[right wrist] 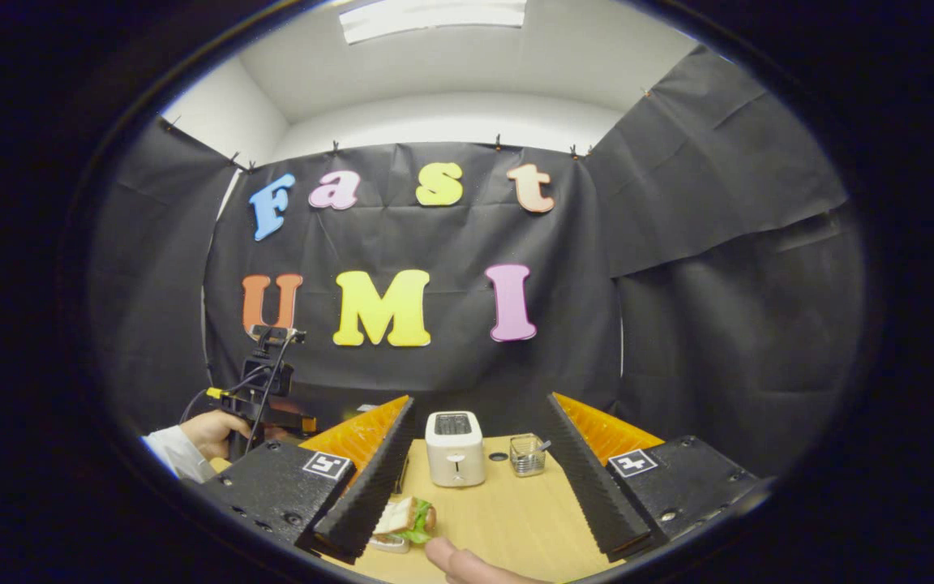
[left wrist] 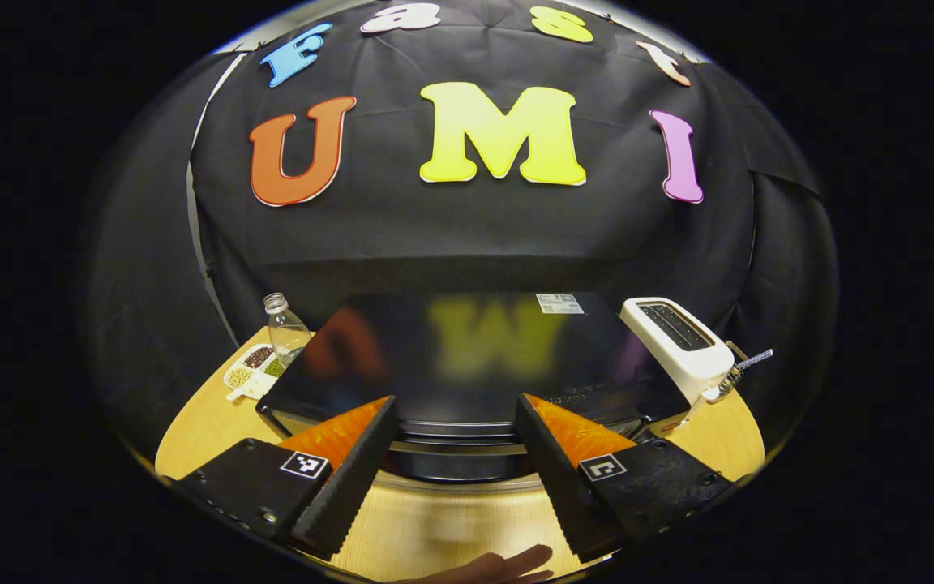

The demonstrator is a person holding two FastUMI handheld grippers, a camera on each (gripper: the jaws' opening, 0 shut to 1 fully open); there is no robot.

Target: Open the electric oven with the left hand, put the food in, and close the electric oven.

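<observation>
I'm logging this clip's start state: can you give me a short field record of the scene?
oven: black electric oven, seen from above, door looks closed
left gripper: open, just above the oven's front edge
right gripper: open, holding nothing
food: sandwich on the wooden table
toaster: white toaster at the table's back, small wire basket beside it

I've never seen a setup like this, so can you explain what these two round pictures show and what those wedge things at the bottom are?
Each picture comes from a camera on a hand-held gripper; the wedges are its two fingers. A person holds one gripper in each hand. The left gripper is open above the oven, nothing in it. Beside the oven sit a toaster, a bottle and a divided dish. The right gripper is open too, over the table, near a sandwich and a small holder. It also sees the hand holding the left gripper.
</observation>
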